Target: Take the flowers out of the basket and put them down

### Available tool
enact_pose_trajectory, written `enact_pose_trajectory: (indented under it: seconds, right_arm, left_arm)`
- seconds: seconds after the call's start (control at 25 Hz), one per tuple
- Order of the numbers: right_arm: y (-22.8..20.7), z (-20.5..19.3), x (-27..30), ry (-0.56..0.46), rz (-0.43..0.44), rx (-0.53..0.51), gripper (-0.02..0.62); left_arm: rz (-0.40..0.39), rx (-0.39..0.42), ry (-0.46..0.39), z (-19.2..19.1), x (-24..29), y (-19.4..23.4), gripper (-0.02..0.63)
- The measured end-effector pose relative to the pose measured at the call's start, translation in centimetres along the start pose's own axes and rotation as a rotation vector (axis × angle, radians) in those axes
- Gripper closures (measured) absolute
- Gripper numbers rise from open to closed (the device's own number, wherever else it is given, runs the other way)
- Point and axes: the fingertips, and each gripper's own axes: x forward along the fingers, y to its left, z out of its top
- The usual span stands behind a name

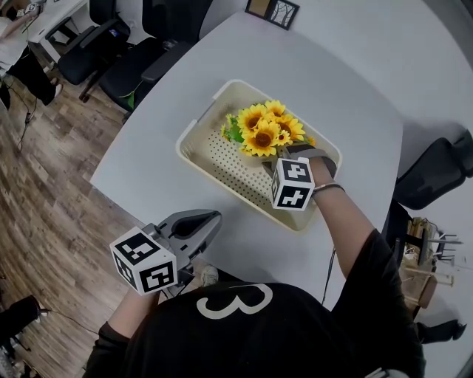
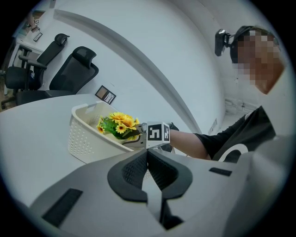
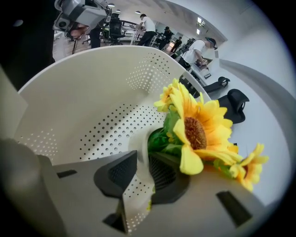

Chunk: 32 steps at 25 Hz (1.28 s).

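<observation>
Yellow sunflowers [image 1: 264,131], perforated cream rectangular basket [image 1: 229,167], smooth white table [image 1: 332,81]

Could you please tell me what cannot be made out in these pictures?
Flowers, stems: hidden in the right gripper view behind blooms and the right tool; in the head view under its marker cube.
Picture frame: cut off by the head view's top edge.
Basket, near-right rim: covered by the person's arm in the head view.
</observation>
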Motion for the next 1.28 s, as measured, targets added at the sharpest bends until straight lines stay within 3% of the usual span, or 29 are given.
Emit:
enact_pose_trajectory:
  seconds: [1.28]
  right_arm:
    - [0.3,0.4,-0.3,0.008,-0.076,-0.034,0.537]
  left_arm:
    - [0.005,-0.006,-0.004,-0.1,-1.1,-0.6,0.594]
